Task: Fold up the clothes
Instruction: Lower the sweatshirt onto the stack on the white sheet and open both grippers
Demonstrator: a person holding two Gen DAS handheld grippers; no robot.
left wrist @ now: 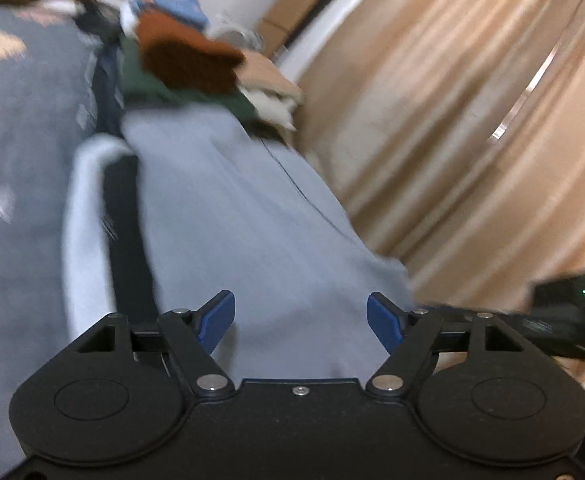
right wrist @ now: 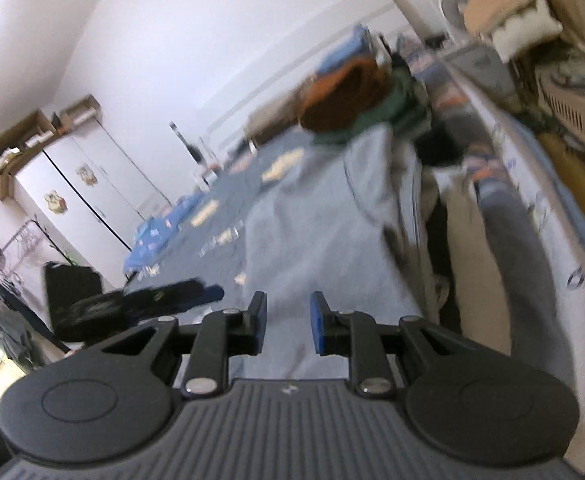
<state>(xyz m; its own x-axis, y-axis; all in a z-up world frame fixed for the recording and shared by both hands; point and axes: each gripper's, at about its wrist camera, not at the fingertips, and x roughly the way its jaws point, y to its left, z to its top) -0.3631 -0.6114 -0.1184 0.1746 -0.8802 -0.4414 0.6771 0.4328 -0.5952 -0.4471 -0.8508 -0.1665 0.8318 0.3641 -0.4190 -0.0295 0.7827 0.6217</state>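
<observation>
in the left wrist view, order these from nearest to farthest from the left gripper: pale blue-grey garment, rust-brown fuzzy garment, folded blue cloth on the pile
1. Pale blue-grey garment, spread just ahead of the left gripper.
2. Rust-brown fuzzy garment, up on the pile.
3. Folded blue cloth, behind it at the back.

Both cameras sit low over the bed (left wrist: 20,120), each looking forward and slightly downward along its own gripper. The left wrist view rides close above the pale grey garment (left wrist: 232,208), facing the clothes pile (left wrist: 188,64) at the bed's far end, with the beige curtain (left wrist: 472,100) to the right of the bed. The right wrist view faces the same clothes pile (right wrist: 344,96) across the same grey garment (right wrist: 312,220), with the white wardrobe (right wrist: 88,184) beyond the bed's left side.
</observation>
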